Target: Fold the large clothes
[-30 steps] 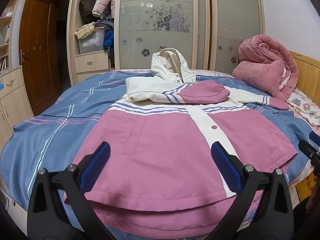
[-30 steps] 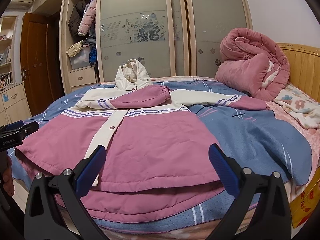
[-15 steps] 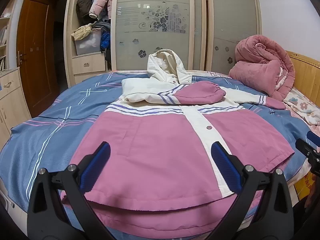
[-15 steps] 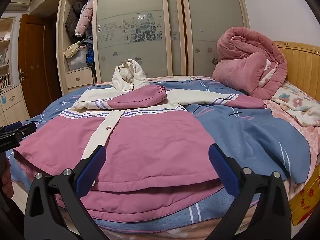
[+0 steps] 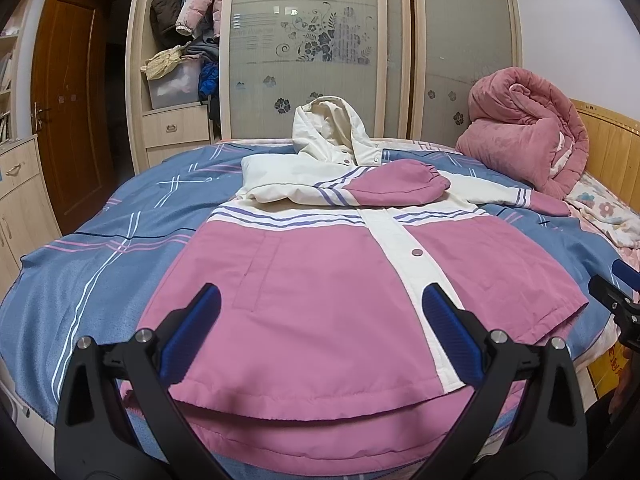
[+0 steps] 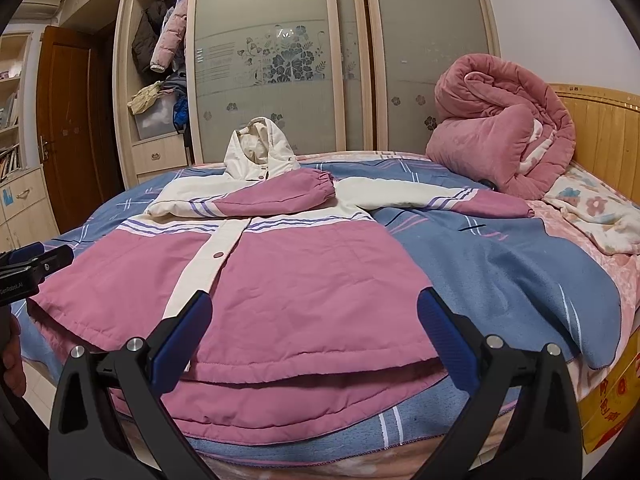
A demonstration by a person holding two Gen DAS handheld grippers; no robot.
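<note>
A pink and white hooded jacket (image 5: 320,280) (image 6: 288,280) lies front up on the bed, hem toward me. Its left sleeve (image 5: 384,190) is folded across the chest; the other sleeve (image 6: 440,198) stretches out to the right. My left gripper (image 5: 320,332) hovers open above the hem with nothing between its blue pads. Over the hem's right part, my right gripper (image 6: 314,332) is open and empty too. Each gripper shows at the edge of the other's view: right gripper (image 5: 618,300), left gripper (image 6: 32,266).
The bed has a blue striped cover (image 5: 100,248) (image 6: 500,272). A rolled pink quilt (image 5: 528,136) (image 6: 500,140) sits by the wooden headboard (image 6: 600,120). Behind stand a wardrobe with frosted sliding doors (image 5: 312,52) and a brown door (image 5: 68,100). A hand (image 6: 10,356) is at left.
Both grippers have dropped a little lower and drawn slightly closer to the jacket's hem. The jacket has not moved and both jaws stay open.
</note>
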